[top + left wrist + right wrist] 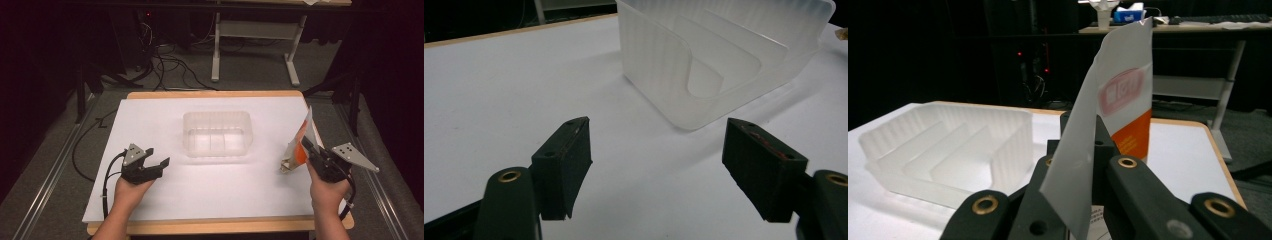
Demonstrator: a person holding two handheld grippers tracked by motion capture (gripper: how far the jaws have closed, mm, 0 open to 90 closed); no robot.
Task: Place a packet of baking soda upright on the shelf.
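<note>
A flat white and orange packet (300, 142) stands tilted over the table's right side, and my right gripper (310, 149) is shut on it. In the right gripper view the packet (1113, 115) rises between the closed jaws, showing a red logo and an orange band. A clear plastic bin (217, 133) with inner dividers sits in the middle of the white table (165, 200). My left gripper (157, 157) rests at the front left, open, with nothing between its pads (569, 160). The left gripper view shows the bin (724, 55) just ahead and to the right.
The table's wooden edge (215, 94) borders the white top. Beyond it stand the metal legs of another desk (255, 45), with cables (165, 65) on the floor. Dark curtains close both sides. Rails (45, 170) run along the floor at left and right.
</note>
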